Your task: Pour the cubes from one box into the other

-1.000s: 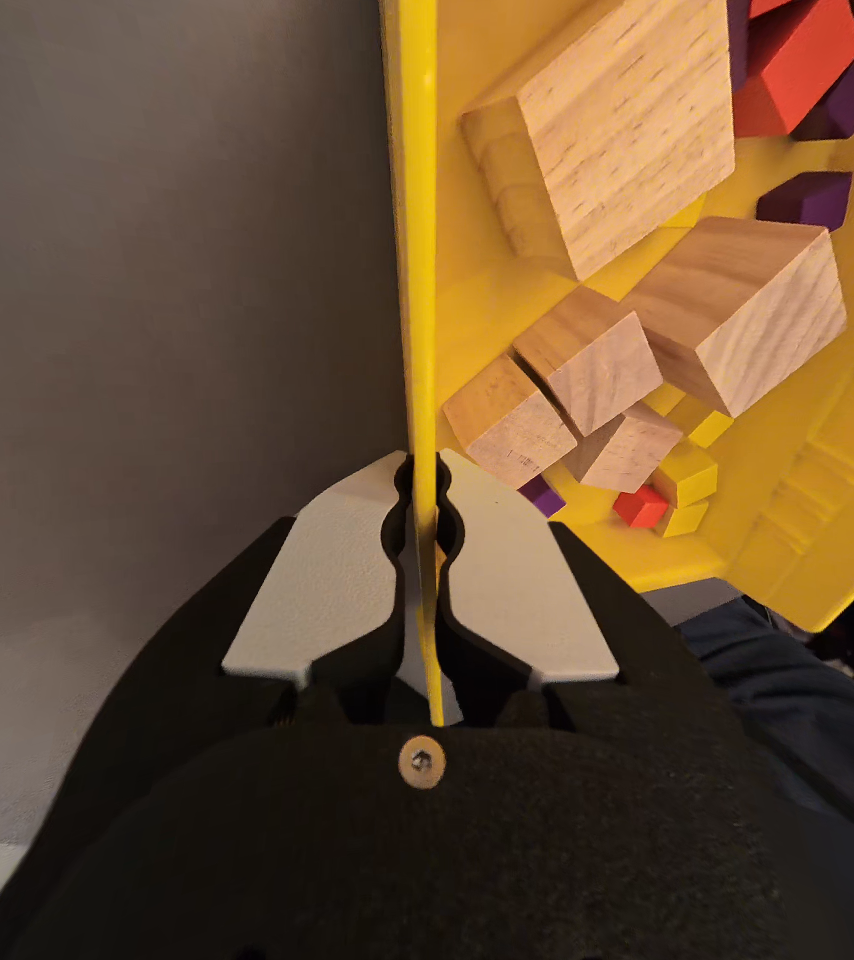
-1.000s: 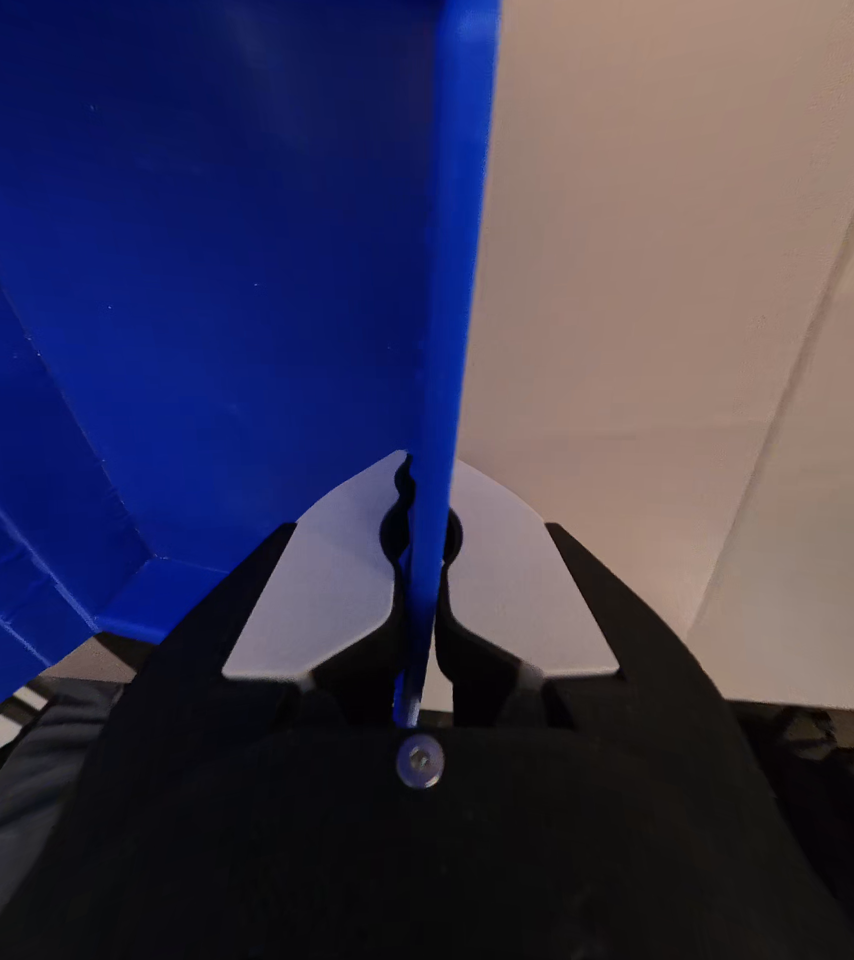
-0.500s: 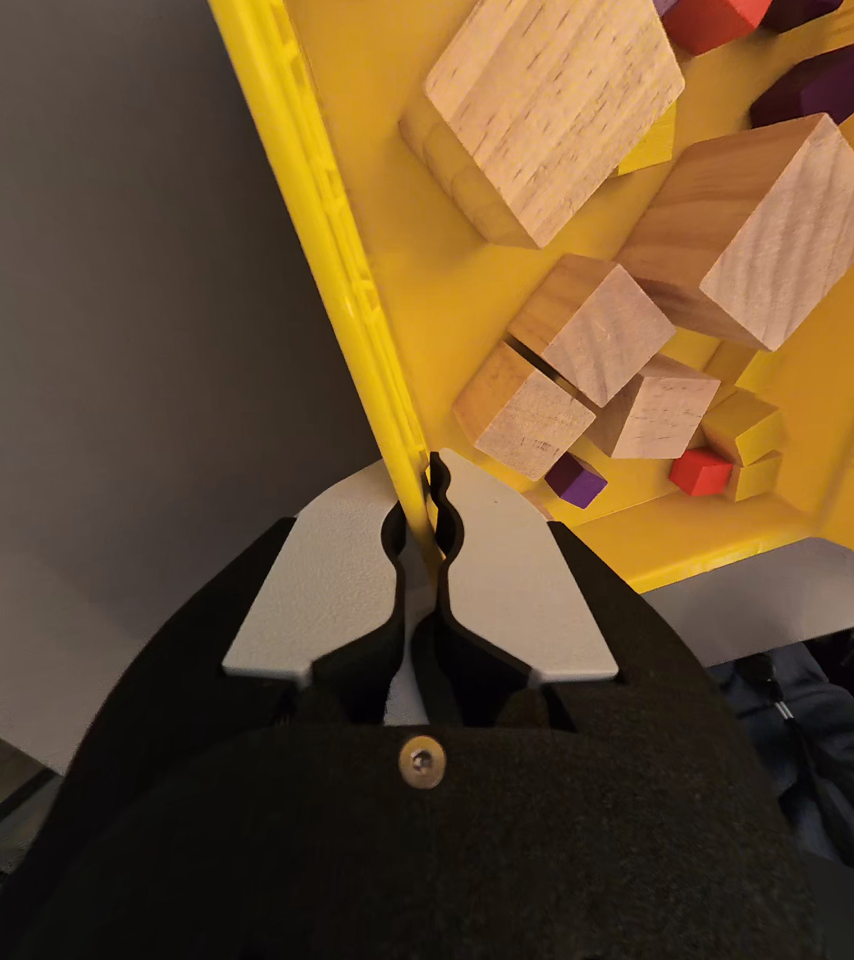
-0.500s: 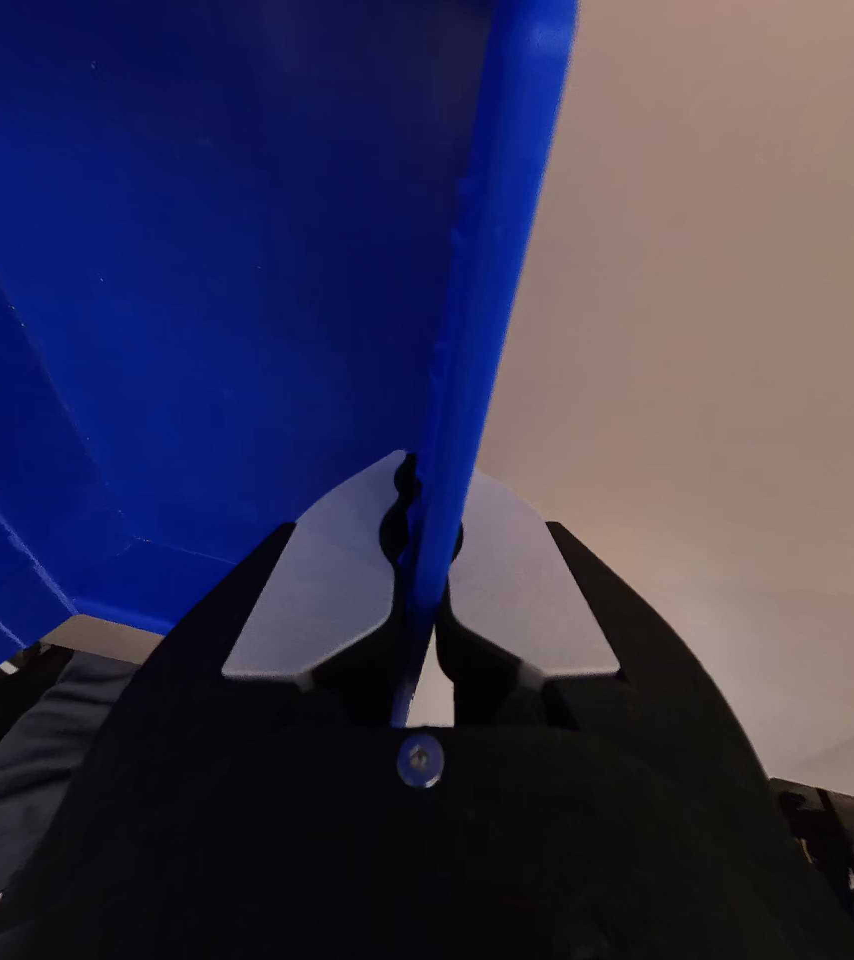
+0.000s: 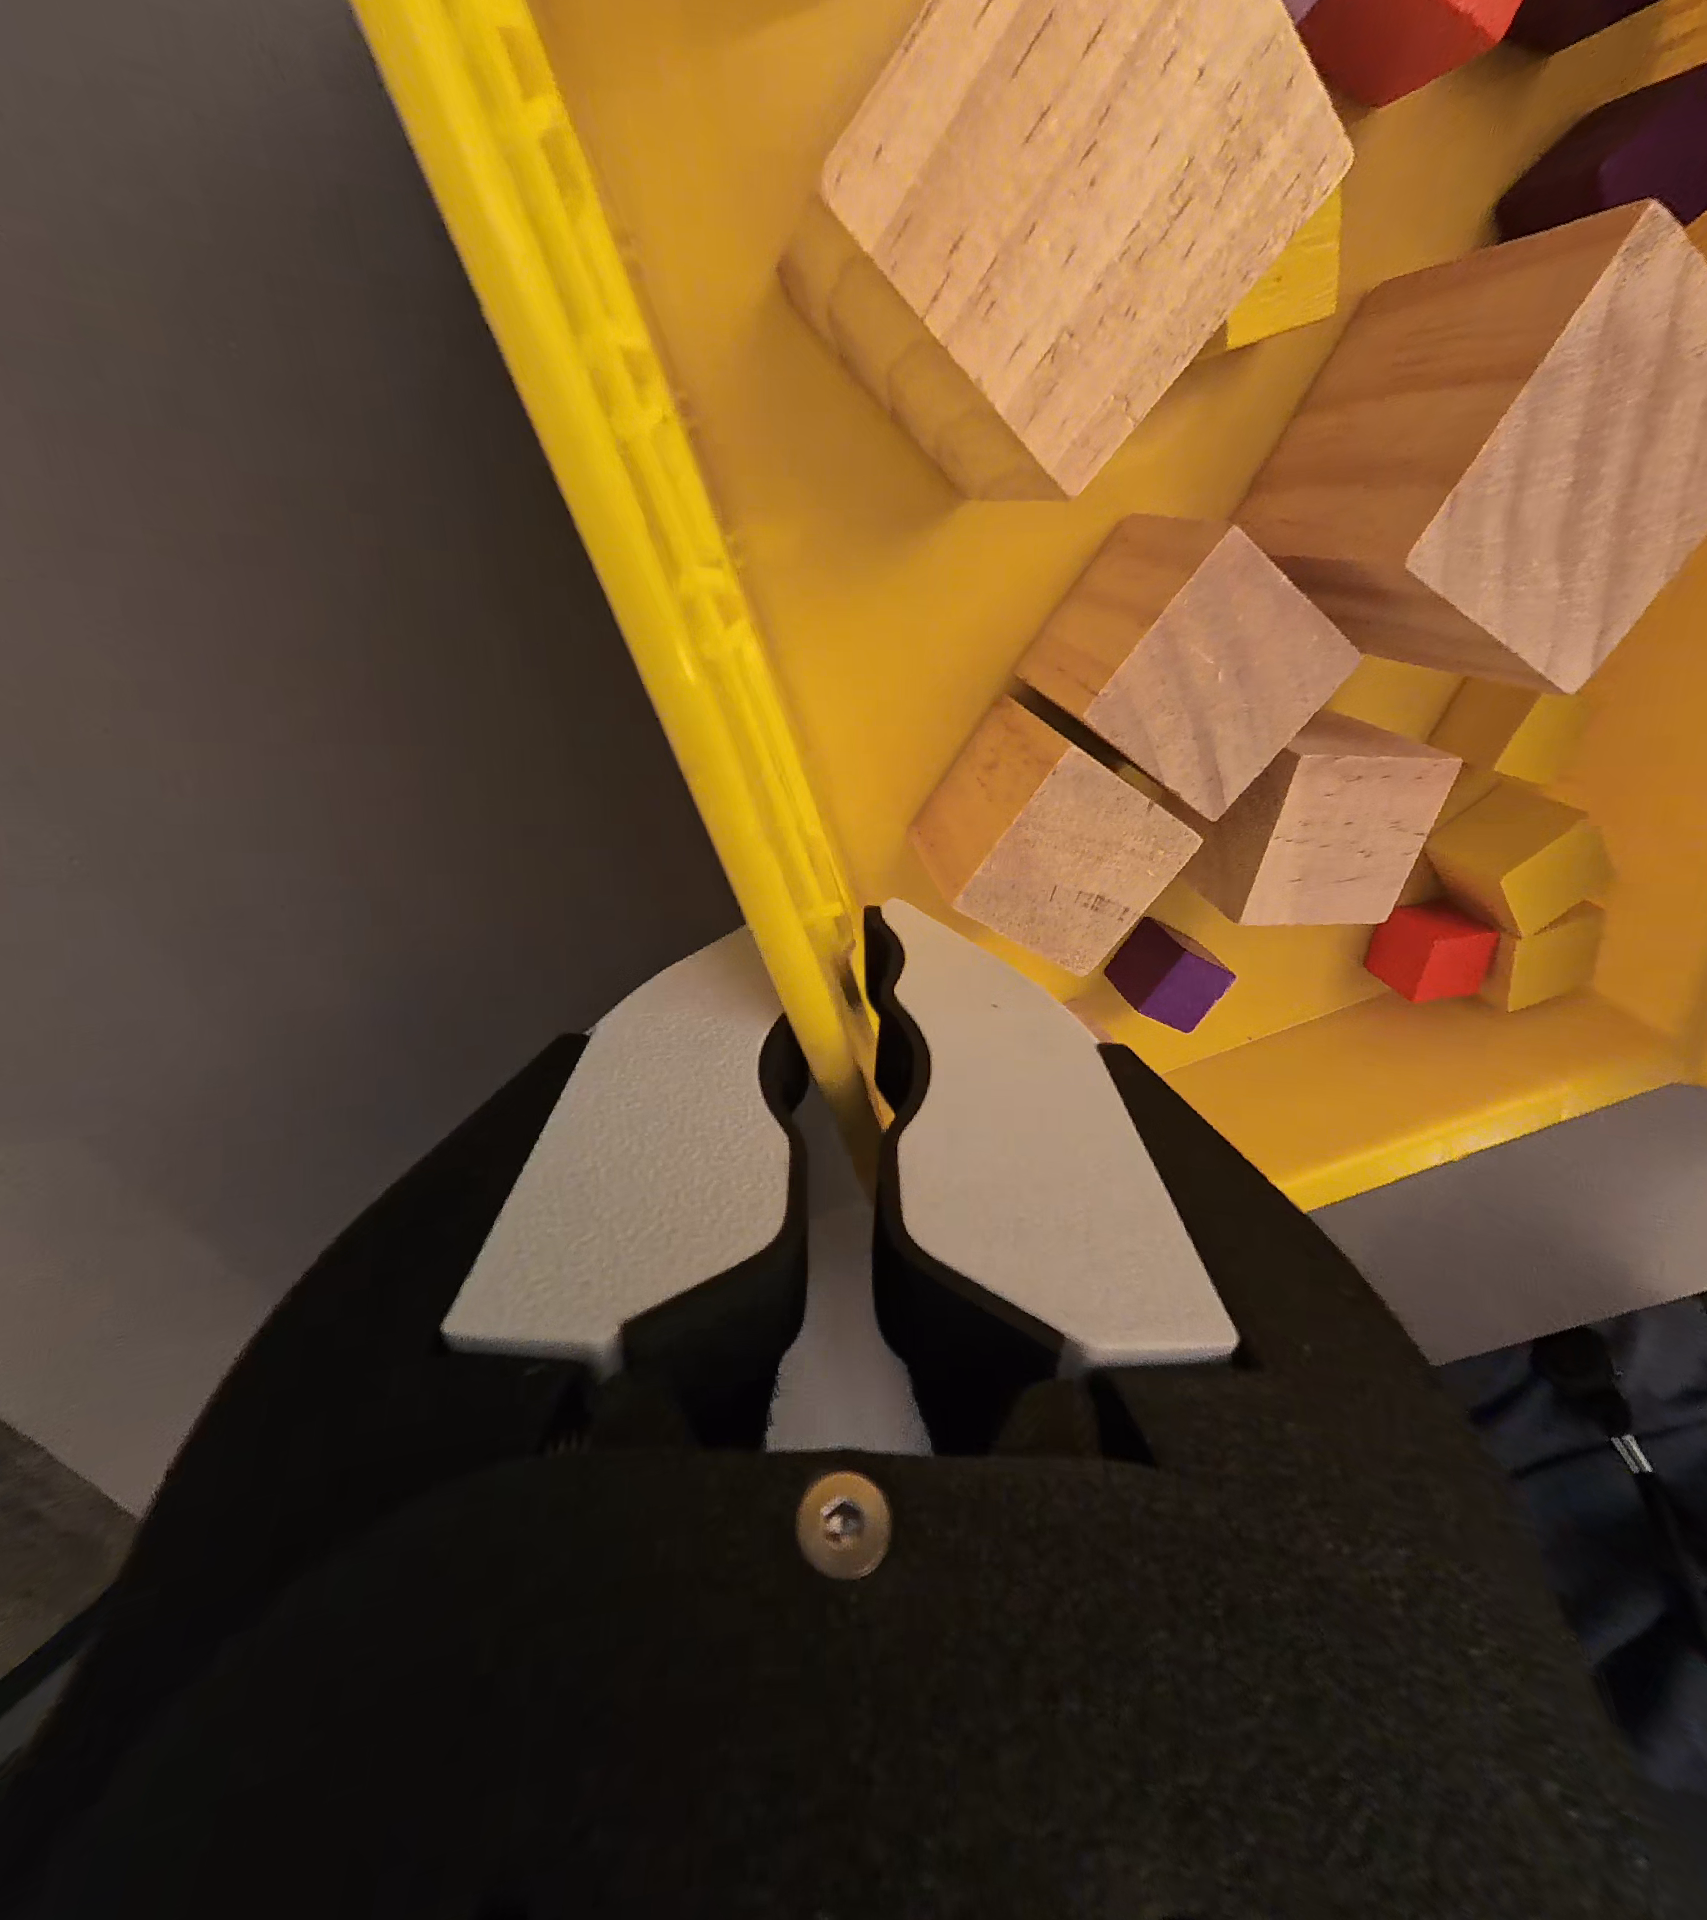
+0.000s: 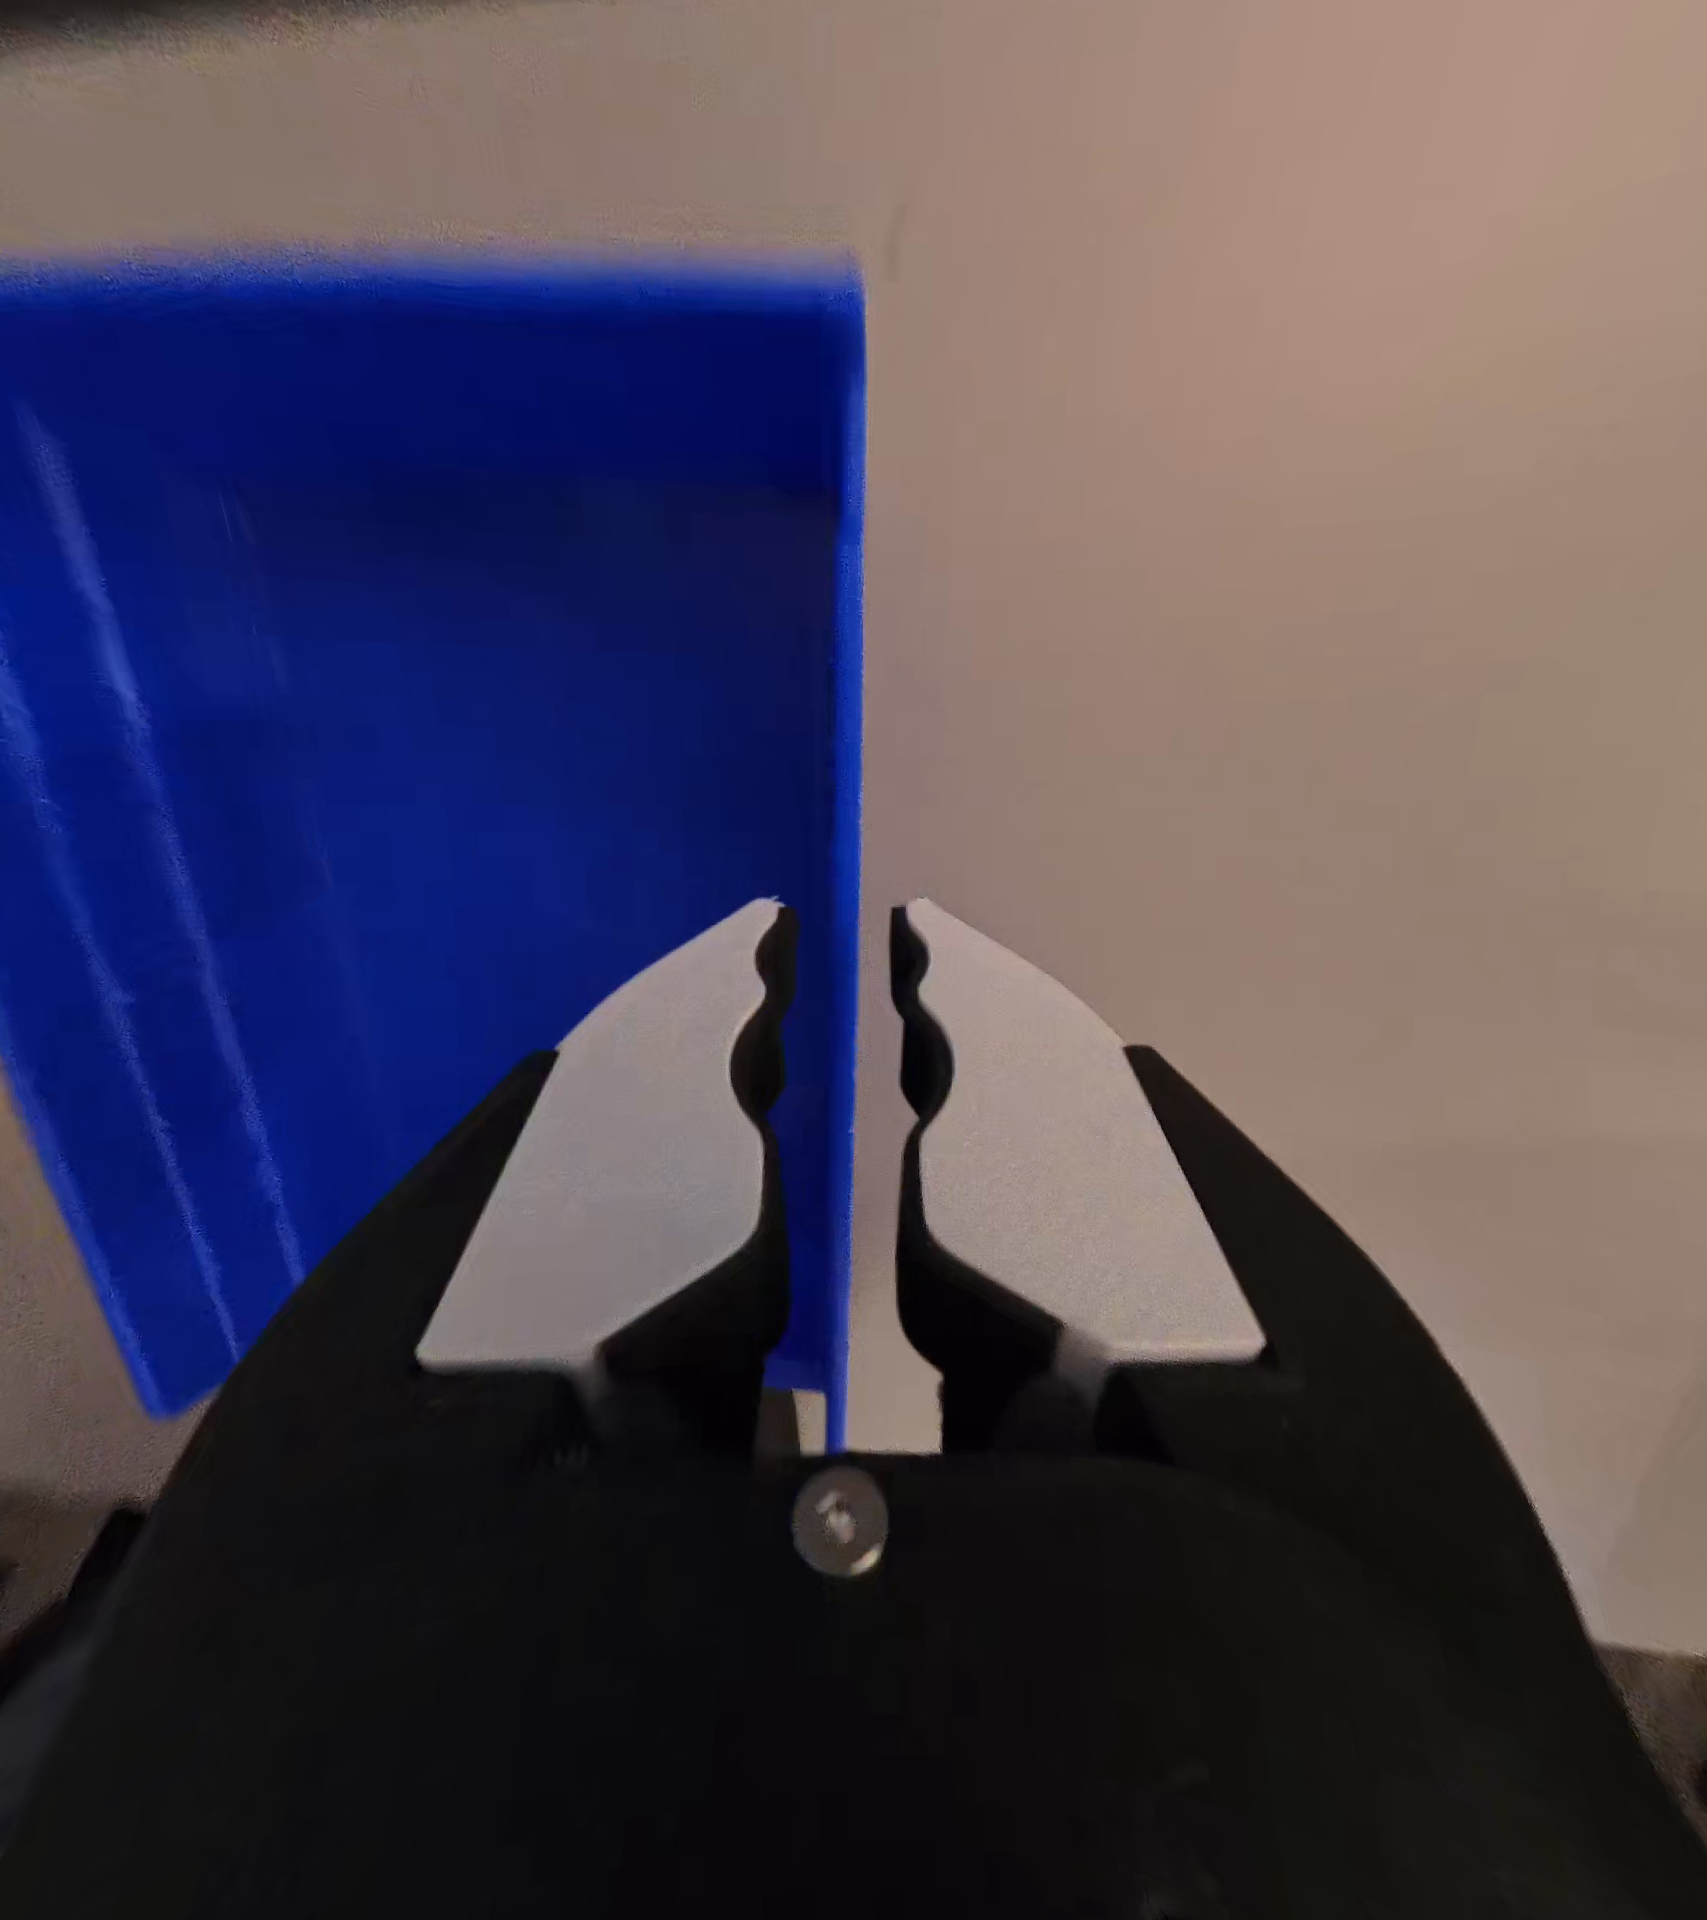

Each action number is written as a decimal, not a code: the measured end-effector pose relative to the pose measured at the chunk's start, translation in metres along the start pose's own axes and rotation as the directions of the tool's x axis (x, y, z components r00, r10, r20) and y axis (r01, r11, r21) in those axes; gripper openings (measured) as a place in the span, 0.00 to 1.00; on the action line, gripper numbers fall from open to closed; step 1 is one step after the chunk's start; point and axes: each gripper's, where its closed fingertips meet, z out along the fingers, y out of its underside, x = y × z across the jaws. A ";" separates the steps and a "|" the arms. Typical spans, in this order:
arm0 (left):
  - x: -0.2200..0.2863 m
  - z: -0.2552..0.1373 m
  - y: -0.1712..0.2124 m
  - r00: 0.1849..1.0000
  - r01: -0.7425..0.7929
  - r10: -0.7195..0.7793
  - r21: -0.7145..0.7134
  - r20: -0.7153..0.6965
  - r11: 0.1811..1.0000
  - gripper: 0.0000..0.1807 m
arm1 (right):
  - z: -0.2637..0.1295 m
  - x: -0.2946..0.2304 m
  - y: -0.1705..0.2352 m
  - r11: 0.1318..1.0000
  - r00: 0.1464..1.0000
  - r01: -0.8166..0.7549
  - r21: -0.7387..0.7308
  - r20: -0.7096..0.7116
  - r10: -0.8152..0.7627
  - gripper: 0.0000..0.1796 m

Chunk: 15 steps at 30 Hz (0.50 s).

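The yellow box [image 5: 620, 416] fills the upper right of the left wrist view. It holds two large wooden cubes [image 5: 1088, 208], several smaller wooden cubes [image 5: 1213, 675] and small purple [image 5: 1176, 977], red [image 5: 1425, 951] and yellow cubes [image 5: 1524, 857]. My left gripper [image 5: 854, 935] is shut on the box's left wall near its near corner. The blue box [image 6: 413, 727] shows blurred in the right wrist view, and no cubes show inside it. My right gripper [image 6: 838, 909] is open, with its jaws on either side of the blue box's right wall and a gap on the right side.
A grey table surface [image 5: 205, 623] lies left of the yellow box, with its edge and a dark chair base at the lower left. A person's dark clothing [image 5: 1659, 1507] is at the lower right. A pale surface [image 6: 1348, 727] lies right of the blue box.
My right gripper has opened off the blue box's wall, and the box's far rim has come into view. The yellow box has swung at an angle in my left gripper's grip; its cubes barely shifted.
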 end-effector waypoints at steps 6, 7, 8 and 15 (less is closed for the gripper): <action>-0.005 0.001 -0.002 0.998 -0.027 0.027 0.003 0.051 1.000 0.03 | -0.145 -0.186 -0.073 0.634 0.880 0.141 0.761 0.197 -0.432 0.15; -0.005 0.002 -0.002 0.999 -0.024 0.024 0.009 0.044 1.000 0.03 | -0.161 -0.219 -0.070 0.537 0.840 0.107 0.837 0.213 -0.499 0.23; -0.005 0.002 -0.002 0.999 -0.017 0.016 0.017 0.032 1.000 0.03 | -0.169 -0.252 -0.065 0.445 0.794 0.082 0.892 0.211 -0.570 0.23; -0.004 0.002 -0.002 1.000 0.009 -0.009 0.029 0.014 1.000 0.03 | -0.013 -0.396 -0.016 0.787 0.728 0.377 0.488 0.369 -0.578 0.23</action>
